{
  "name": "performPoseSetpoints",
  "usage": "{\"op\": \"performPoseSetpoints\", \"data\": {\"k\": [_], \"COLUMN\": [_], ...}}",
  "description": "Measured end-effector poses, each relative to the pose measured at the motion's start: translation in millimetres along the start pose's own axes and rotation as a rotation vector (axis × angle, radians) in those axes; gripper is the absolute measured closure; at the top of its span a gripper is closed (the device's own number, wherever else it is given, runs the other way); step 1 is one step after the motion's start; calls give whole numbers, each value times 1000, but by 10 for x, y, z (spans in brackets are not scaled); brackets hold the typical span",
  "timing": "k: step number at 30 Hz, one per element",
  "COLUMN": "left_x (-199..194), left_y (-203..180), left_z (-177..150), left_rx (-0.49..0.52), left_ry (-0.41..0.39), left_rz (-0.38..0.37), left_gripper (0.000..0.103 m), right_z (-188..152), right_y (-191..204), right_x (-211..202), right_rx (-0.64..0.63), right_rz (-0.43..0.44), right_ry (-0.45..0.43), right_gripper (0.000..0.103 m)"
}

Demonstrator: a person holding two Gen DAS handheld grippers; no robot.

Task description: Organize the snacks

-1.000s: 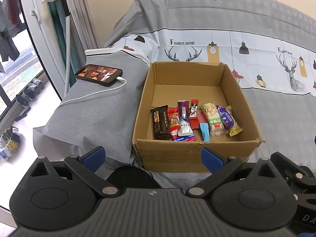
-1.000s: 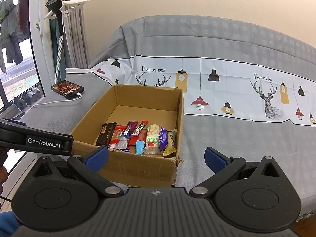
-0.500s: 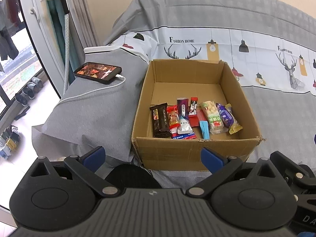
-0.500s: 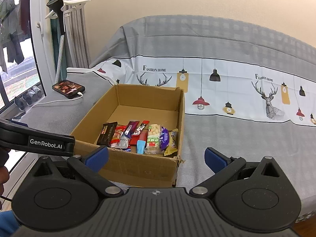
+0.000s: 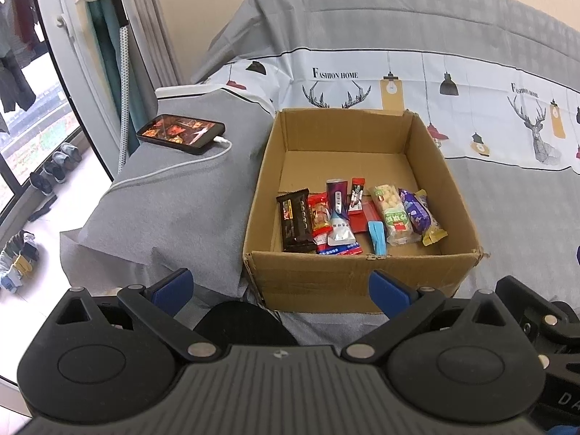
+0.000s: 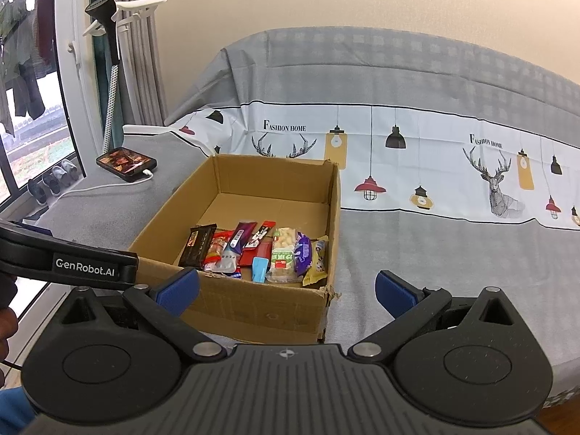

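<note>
An open cardboard box [image 5: 362, 275] [image 6: 268, 308] rests on the grey cover, with several snack packets lined up along its near wall. Among them are a dark chocolate bar [image 5: 295, 223] [image 6: 197, 245], a green-labelled pack of pale puffs [image 5: 391, 215] [image 6: 284, 253], a purple wrapper [image 5: 413, 210] and a small light-blue packet [image 5: 377, 236] [image 6: 259, 269]. My left gripper [image 5: 281, 288] hangs open just short of the box's near wall, nothing between its blue pads. My right gripper [image 6: 286, 290] is open too, empty, over the box's near right corner.
A lit phone [image 5: 181, 134] [image 6: 126, 163] on a white charging cable [image 5: 174, 166] lies on the grey armrest left of the box. The printed grey-and-white cover [image 6: 453, 239] stretches right. A window, curtain and shoes on the floor are at far left.
Both views have drawn back and risen slightly, so the box sits a little lower and farther. The grippers stay open and the snacks lie as before.
</note>
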State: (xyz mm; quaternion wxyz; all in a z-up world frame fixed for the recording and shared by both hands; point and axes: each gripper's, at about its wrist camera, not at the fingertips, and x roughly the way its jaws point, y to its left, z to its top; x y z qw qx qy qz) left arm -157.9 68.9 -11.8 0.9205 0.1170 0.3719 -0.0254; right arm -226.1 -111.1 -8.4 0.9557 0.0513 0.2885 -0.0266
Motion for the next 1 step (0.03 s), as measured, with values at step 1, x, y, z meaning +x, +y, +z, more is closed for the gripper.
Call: {"op": "performPoseSetpoints", "data": {"k": [1], "left_x": [6], "left_y": [-5], "left_z": [7], "left_rx": [0], "left_ry": [2], "left_rz": [5], "left_gripper": [0], "right_z": [-2], "right_y": [-4], "right_x": [7], "right_rx": [2], "right_rz": [7], "right_ry": [2], "right_gripper": [1]}}
